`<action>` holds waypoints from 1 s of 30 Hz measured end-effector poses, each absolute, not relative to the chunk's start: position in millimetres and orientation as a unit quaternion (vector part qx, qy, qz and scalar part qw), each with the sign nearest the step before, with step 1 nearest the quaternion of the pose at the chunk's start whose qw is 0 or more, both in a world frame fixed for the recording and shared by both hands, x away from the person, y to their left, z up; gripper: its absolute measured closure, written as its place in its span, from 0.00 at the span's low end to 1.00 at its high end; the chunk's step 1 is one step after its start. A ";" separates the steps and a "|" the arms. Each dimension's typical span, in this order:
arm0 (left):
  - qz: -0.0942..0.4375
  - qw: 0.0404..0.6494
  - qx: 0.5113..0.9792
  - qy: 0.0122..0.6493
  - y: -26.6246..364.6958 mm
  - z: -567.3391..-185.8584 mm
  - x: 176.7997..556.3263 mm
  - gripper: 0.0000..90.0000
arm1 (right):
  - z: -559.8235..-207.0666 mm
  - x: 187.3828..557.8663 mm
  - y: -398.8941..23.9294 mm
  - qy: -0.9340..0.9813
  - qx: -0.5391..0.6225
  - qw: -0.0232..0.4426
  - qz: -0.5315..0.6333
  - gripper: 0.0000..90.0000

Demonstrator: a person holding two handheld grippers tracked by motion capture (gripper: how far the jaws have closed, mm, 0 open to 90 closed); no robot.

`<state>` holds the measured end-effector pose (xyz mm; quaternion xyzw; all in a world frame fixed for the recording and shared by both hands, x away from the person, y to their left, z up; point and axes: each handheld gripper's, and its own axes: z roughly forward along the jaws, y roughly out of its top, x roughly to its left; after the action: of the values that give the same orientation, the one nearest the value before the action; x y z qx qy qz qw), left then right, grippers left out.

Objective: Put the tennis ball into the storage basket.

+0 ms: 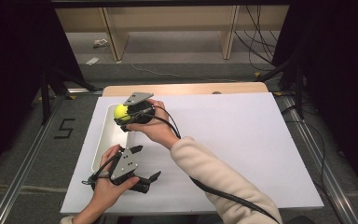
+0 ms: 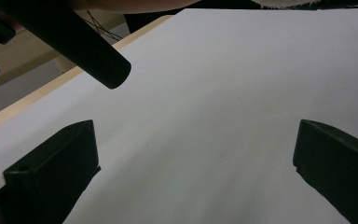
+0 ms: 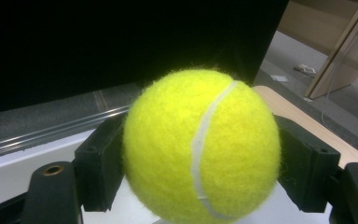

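Note:
A yellow tennis ball (image 1: 120, 112) hangs above the far end of a long white tray (image 1: 103, 140) at the table's left. My right gripper (image 1: 123, 114) is shut on it. In the right gripper view the tennis ball (image 3: 200, 144) sits squeezed between both black jaws, its white seam facing the camera. My left gripper (image 1: 147, 164) rests low near the front edge, just right of the tray, jaws spread wide. The left gripper view has its two fingers (image 2: 51, 172) far apart over bare white sheet (image 2: 214, 116), nothing between them.
A white sheet (image 1: 233, 140) covers most of the wooden table (image 1: 186, 88). A black cable (image 1: 214, 189) trails from the right gripper under the cream sleeve (image 1: 214, 179). Rails run along both table sides; shelving legs stand beyond the far edge.

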<state>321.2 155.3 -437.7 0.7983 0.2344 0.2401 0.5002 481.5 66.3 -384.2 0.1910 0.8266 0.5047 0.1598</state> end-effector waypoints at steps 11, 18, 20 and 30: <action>0.240 0.500 0.799 0.234 155.2 -437.6 321.1 0.00 | -385.0 482.4 69.6 0.829 0.189 0.158 0.503 0.29; 0.240 0.500 0.798 0.234 155.1 -437.6 321.0 0.00 | -385.3 483.0 73.3 0.831 0.188 0.155 0.501 0.29; 0.240 0.501 0.798 0.234 155.1 -437.6 320.9 0.00 | -385.3 483.2 74.1 0.831 0.187 0.155 0.500 0.29; 0.238 0.501 0.798 0.234 155.1 -437.4 320.7 0.00 | -386.8 484.6 78.8 0.834 0.185 0.153 0.496 0.29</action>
<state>320.7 155.1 -437.4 0.7981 0.2344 0.2384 0.5013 484.6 78.8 -386.8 0.1849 0.8344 0.4962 0.1532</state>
